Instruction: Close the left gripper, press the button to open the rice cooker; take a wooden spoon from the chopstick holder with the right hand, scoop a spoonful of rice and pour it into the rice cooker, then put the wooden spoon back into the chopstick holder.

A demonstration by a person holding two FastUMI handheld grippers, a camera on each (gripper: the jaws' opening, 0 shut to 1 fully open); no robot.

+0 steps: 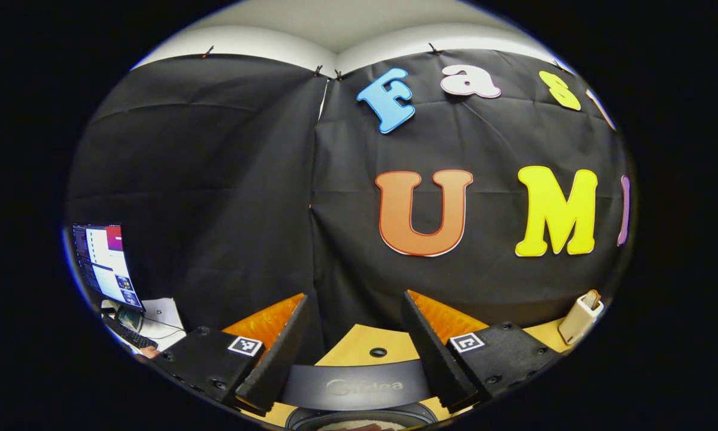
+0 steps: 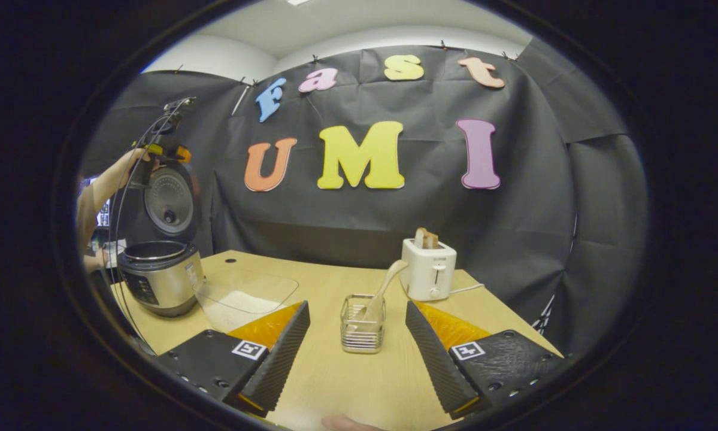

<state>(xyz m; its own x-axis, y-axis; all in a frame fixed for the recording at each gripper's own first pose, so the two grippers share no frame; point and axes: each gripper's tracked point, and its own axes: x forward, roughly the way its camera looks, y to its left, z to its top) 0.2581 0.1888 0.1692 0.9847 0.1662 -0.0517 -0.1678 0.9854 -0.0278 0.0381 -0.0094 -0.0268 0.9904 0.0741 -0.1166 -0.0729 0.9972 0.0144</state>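
Cooker [image 2: 158,281] stands lid-up at the desk's [image 2: 359,383] left edge, so button step judged done; spoon [image 2: 382,287] leans in holder [image 2: 363,323] mid-desk. Next: advance right hand-held gripper [image 2: 359,347], jaws wide and empty, onto spoon handle; left hand-held gripper [image 1: 359,353] also wide. Bowl [image 2: 245,299] beside cooker holds rice.

Around me the booth is closed by a black cloth wall [image 2: 394,221] that hangs in wide panels, fixed with small clips along its top edge. Above it I see a pale wall and a white ceiling [image 1: 347,24], with a bright lamp at the top of the right gripper view. The tabletop [image 2: 364,377] is light wood with a small round hole near its far corner. At the far left a monitor [image 1: 104,263] glows, with a keyboard [image 1: 128,333] and papers below it.
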